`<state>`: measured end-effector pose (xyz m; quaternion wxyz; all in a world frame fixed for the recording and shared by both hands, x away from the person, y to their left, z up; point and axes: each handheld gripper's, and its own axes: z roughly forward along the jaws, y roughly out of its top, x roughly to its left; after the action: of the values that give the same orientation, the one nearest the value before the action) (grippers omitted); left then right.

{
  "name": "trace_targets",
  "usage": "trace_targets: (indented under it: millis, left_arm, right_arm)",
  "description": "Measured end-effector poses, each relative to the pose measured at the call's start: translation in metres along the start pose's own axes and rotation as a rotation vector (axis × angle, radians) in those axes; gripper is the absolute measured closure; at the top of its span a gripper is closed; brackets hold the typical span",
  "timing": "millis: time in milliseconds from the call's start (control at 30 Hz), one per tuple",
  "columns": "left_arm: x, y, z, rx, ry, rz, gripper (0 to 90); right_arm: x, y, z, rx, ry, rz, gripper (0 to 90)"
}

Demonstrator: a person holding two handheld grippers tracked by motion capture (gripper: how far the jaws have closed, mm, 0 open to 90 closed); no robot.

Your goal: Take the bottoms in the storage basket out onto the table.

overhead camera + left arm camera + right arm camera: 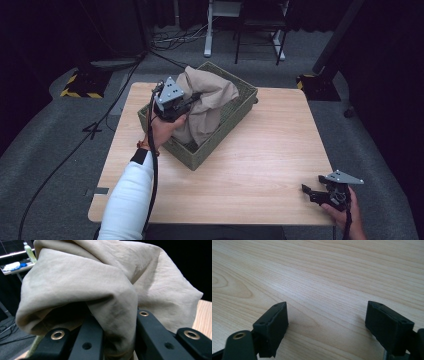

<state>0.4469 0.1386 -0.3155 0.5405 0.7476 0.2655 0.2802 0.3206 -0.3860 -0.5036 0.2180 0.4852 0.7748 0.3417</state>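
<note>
A beige cloth is seen bunched up in an olive mesh basket, which stands on the far left part of the light wooden desk. Part of the cloth is raised above the basket rim, while the rest is draped down inside it.

The left hand-held gripper is held over the near-left side of the basket by a hand on a white-sleeved forearm. In the left gripper view a thick fold of the cloth is pinched between the two black jaws — the jaws are closed tight on the fabric, which bulges out above them.

The right hand-held gripper is held low at the near right corner of the desk, well apart from the basket. In the right gripper view its jaws are spread wide, and nothing is held between them — bare wood grain is seen in the gap.

A dark floor with cables is visible beyond the desk.
</note>
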Motion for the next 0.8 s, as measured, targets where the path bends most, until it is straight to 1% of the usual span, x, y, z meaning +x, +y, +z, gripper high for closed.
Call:
trace_targets:
  millis: [33, 133, 200, 233, 267, 300, 333, 433, 600, 633, 800]
  left_arm:
    - [0.001, 0.006, -0.002, -0.008, 0.004, 0.005, 83.7]
    - [0.003, 0.015, -0.005, -0.026, 0.011, 0.008, 83.7]
    - [0.003, 0.018, -0.006, -0.034, 0.010, 0.006, 83.8]
    - [0.004, 0.024, -0.008, -0.043, 0.014, 0.009, 83.8]
    - [0.004, 0.024, -0.008, -0.043, 0.014, 0.009, 83.8]
    - [0.006, 0.031, -0.009, -0.054, 0.016, 0.010, 83.7]
    - [0.006, 0.031, -0.009, -0.054, 0.016, 0.010, 83.8]
    - [0.005, 0.041, -0.011, -0.073, 0.016, 0.014, 83.8]
    - [0.004, 0.055, -0.014, -0.083, 0.016, 0.035, 83.8]
    - [0.003, 0.057, -0.015, -0.085, 0.015, 0.031, 83.9]
    - [0.002, 0.069, -0.019, -0.099, 0.012, 0.040, 83.8]
  right_arm:
    - [0.000, 0.000, 0.000, 0.000, 0.000, 0.000, 18.5]
    - [0.000, 0.000, 0.000, 0.000, 0.000, 0.000, 18.5]
    - [0.000, 0.000, 0.000, 0.000, 0.000, 0.000, 18.5]
    - [0.000, 0.000, 0.000, 0.000, 0.000, 0.000, 18.5]
    - [0.000, 0.000, 0.000, 0.000, 0.000, 0.000, 18.5]
    - [0.000, 0.000, 0.000, 0.000, 0.000, 0.000, 18.5]
    - [0.000, 0.000, 0.000, 0.000, 0.000, 0.000, 18.5]
    - [0.000, 0.000, 0.000, 0.000, 0.000, 0.000, 18.5]
    - [0.000, 0.000, 0.000, 0.000, 0.000, 0.000, 18.5]
    - [0.000, 0.000, 0.000, 0.000, 0.000, 0.000, 18.5]
    - [0.000, 0.000, 0.000, 0.000, 0.000, 0.000, 18.5]
